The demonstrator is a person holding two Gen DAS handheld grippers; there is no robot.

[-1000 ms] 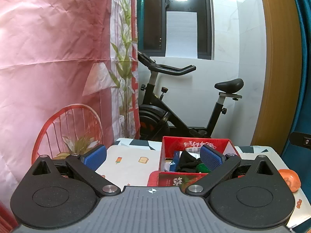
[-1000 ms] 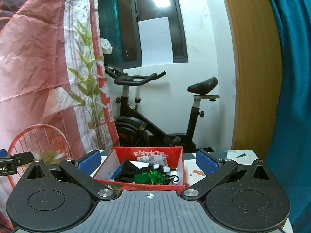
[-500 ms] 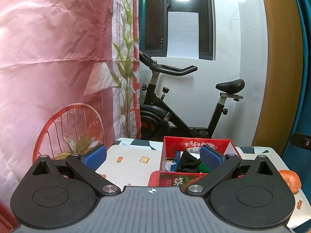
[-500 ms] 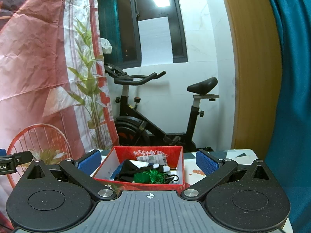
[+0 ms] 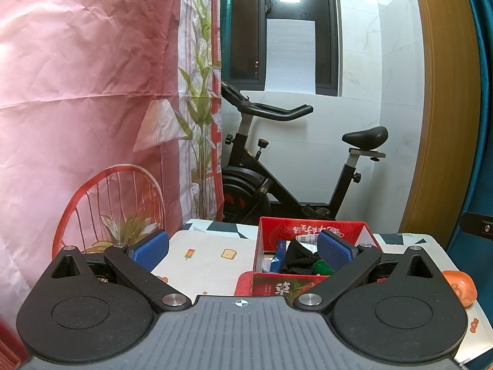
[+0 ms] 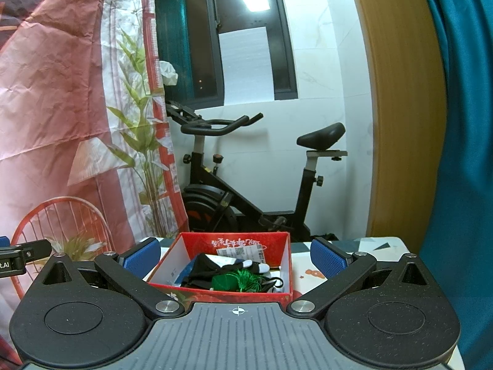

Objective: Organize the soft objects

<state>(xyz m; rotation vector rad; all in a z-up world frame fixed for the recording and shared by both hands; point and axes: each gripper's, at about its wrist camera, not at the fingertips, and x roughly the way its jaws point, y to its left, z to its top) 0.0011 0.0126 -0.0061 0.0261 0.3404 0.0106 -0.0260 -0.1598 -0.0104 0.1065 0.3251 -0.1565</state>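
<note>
Both claws are released and hold nothing: the left claw [image 5: 242, 248] and the right claw [image 6: 235, 256]. The soft things [image 6: 234, 276] lie inside the red box [image 6: 282, 246] on the tabletop [image 5: 209, 256].

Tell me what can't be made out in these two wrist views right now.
- Red box bottom: both views, covered by the black fabric and green tassel.
- Box front, left wrist view: hidden behind the left tongs body.
- Paper label print: too small to read.
- Orange object: partly hidden by the tongs, identity unclear.
- Table near edge: hidden by both tongs' bodies, right tongs included.
</note>
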